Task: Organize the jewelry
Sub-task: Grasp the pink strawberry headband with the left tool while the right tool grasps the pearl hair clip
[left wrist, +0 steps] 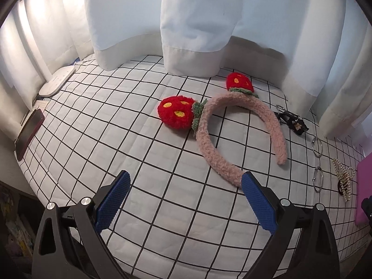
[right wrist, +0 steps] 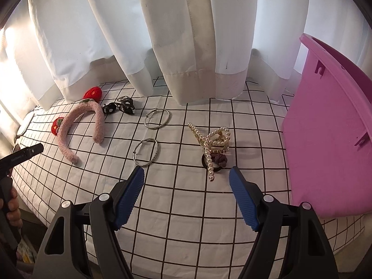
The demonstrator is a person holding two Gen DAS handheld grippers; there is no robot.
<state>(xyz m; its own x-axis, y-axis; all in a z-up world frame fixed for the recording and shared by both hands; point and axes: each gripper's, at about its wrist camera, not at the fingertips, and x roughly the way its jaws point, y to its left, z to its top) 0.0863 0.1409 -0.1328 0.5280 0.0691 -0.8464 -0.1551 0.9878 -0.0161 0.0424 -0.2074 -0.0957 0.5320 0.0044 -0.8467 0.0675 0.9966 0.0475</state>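
Note:
A pink fuzzy headband (left wrist: 232,139) (right wrist: 79,127) with two red strawberries lies on the checked cloth. My left gripper (left wrist: 186,181) is open and empty, just short of the headband's near end. Two silver bangles (right wrist: 157,118) (right wrist: 146,152), a black hair clip (right wrist: 119,107) and a pearl claw clip (right wrist: 215,143) on a dark hair tie (right wrist: 218,160) lie in the right wrist view. My right gripper (right wrist: 187,174) is open and empty, just in front of the pearl clip. The pink bin (right wrist: 325,139) stands at the right.
White curtains (right wrist: 186,34) hang along the far edge of the table. A phone (left wrist: 29,134) and a white device (left wrist: 57,81) lie at the far left. The cloth's near edge drops off at the left (right wrist: 30,209).

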